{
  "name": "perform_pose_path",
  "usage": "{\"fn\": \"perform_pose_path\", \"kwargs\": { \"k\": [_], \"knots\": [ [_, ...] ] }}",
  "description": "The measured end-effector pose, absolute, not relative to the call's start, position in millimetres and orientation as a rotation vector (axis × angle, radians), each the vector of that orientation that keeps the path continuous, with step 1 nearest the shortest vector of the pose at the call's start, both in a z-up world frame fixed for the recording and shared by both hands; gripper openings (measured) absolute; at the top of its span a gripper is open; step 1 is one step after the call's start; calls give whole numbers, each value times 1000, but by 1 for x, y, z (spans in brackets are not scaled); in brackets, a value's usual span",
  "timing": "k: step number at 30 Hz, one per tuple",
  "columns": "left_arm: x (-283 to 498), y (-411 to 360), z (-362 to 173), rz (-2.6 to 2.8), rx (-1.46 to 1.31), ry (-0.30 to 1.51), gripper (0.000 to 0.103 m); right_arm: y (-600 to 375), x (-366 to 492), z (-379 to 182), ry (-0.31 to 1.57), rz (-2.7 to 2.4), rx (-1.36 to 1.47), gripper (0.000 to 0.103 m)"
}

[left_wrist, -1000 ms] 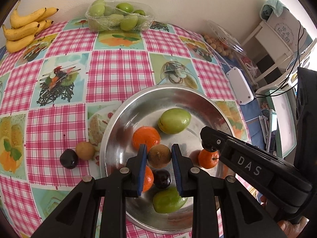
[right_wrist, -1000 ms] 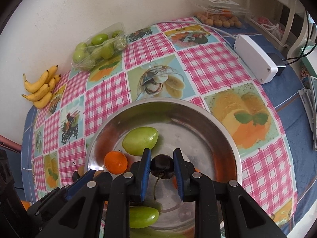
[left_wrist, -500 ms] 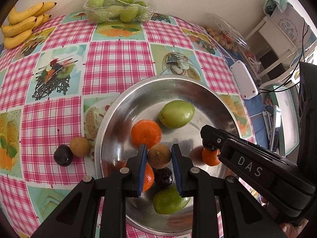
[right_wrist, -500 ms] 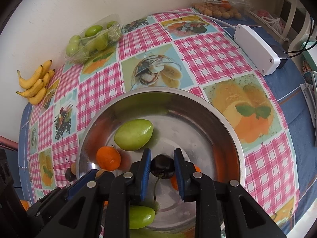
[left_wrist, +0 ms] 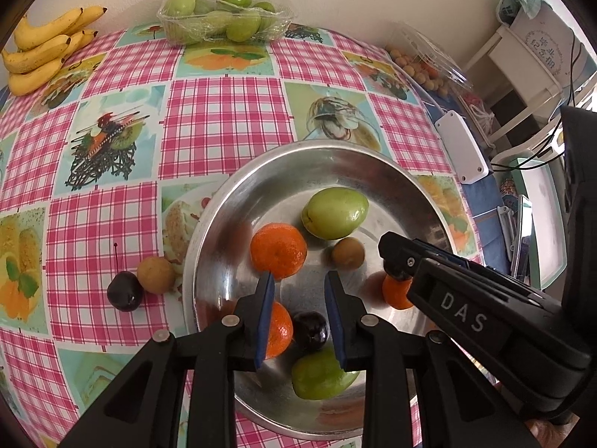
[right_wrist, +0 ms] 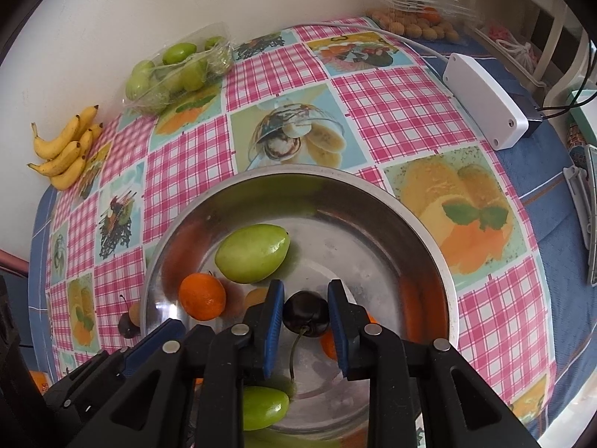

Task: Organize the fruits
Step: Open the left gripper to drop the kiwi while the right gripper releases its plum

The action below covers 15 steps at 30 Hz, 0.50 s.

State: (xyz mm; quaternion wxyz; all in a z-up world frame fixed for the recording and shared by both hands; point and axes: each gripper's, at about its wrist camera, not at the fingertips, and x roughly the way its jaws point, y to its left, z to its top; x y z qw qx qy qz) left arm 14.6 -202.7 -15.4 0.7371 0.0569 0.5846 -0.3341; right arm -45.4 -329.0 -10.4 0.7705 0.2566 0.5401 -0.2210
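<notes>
**Right claw clamps a cherry over the bowl; left claw hangs empty**

Left wrist view: your left gripper is spread, nothing between its blue pads, above the metal bowl. The bowl holds a large green fruit, a tangerine, a small brown fruit, a second tangerine, a dark cherry and another green fruit. Outside the rim, on the checked tablecloth, a brown fruit touches a loose cherry.

Right wrist view: your right gripper is closed on a dark stemmed cherry, held over the bowl. Bananas lie by the wall.
</notes>
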Motion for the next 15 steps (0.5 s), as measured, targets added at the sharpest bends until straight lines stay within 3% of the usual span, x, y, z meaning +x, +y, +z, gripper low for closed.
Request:
{"fn": "perform_pose_path", "kwargs": {
  "k": [3, 5, 9, 10, 12, 15],
  "knots": [
    [17, -200, -14, -719, 124, 1281, 31, -330, -46, -9, 1170, -482, 551, 36],
    [18, -196, -13, -702, 125, 1278, 34, -330, -46, -8, 1164, -489, 544, 53],
    [25, -186, -11, -660, 109, 1270, 37, -331, -46, -6, 1153, -498, 542, 58],
    [27, -183, -11, -646, 105, 1266, 39, -331, -47, -5, 1150, -499, 544, 61],
    [34, -174, -10, -602, 76, 1265, 58, -331, -47, -5, 1149, -505, 542, 63],
    [45, -160, -14, -522, 65, 1273, 63, -331, -47, -7, 1156, -507, 542, 66]
  ]
}}
